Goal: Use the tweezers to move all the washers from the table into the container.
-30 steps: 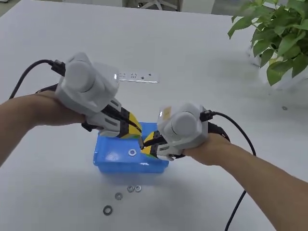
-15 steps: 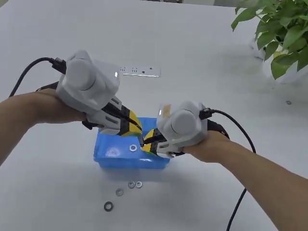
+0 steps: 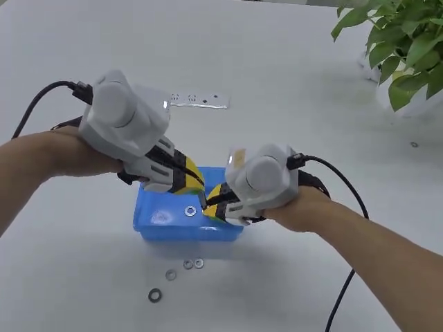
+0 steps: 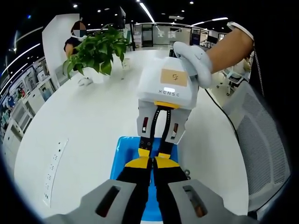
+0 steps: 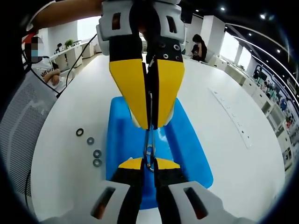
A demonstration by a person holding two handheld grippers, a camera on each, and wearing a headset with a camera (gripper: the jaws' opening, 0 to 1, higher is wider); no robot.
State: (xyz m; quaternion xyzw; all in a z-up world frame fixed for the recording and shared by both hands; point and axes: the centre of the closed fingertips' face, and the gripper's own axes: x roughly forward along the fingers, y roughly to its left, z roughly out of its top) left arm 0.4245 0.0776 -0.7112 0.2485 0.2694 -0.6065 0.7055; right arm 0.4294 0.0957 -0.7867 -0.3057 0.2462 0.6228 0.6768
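Observation:
A blue container [image 3: 156,225] sits on the white table with one washer [image 3: 190,211] inside it. Over it the two grippers meet tip to tip. Thin metal tweezers [image 5: 149,116] run between them. My left gripper [image 3: 195,185] comes in from the left and is shut on one end of the tweezers. My right gripper [image 3: 212,202] is shut on the other end, right above the container [image 5: 187,144]. Several washers [image 3: 187,264] lie on the table in front of the container, and these washers [image 5: 96,157] lie left of it in the right gripper view.
A white power strip [image 3: 199,102] lies flat on the table beyond the container. A potted plant [image 3: 408,41] stands at the far right corner. Black cables trail from both grippers. A person's forearms reach in from the left and from the lower right.
The head camera has shifted slightly. Both grippers stay joined at the tweezers over the container.

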